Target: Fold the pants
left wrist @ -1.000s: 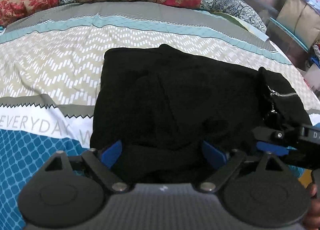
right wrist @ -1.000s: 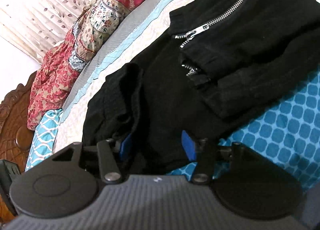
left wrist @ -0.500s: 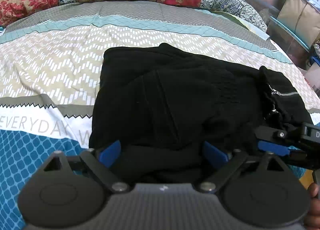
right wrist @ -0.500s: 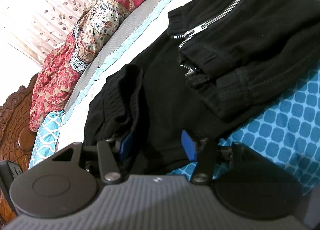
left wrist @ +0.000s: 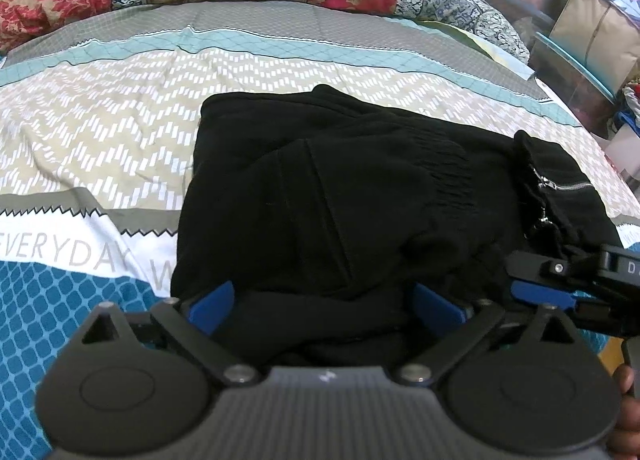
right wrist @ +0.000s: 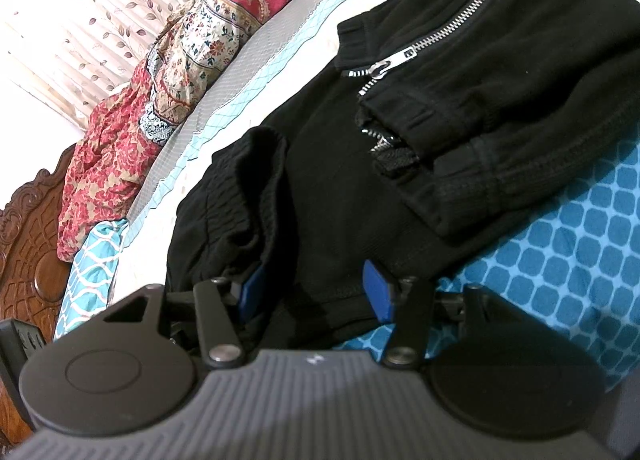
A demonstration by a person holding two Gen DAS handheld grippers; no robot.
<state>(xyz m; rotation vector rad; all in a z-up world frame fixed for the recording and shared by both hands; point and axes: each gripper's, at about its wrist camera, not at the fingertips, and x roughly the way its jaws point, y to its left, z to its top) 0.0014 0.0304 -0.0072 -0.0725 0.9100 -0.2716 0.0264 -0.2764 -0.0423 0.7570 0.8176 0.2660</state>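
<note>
- Black pants (left wrist: 320,196): folded bundle on bedsheet (left wrist: 120,132), zip end rightmost.
- Left gripper (left wrist: 326,300): at bundle's near edge, jaws opening wide, releasing cloth.
- Right gripper (right wrist: 312,292): jaws half-open astride the hem; grip uncertain.
- Step: final fold set; next, withdraw cleanly.

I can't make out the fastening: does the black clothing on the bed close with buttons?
No, a silver zipper runs along the black clothing, and no buttons show.

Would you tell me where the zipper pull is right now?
In the right wrist view the zipper pull lies upper centre on the black pants, above the right gripper.
</note>
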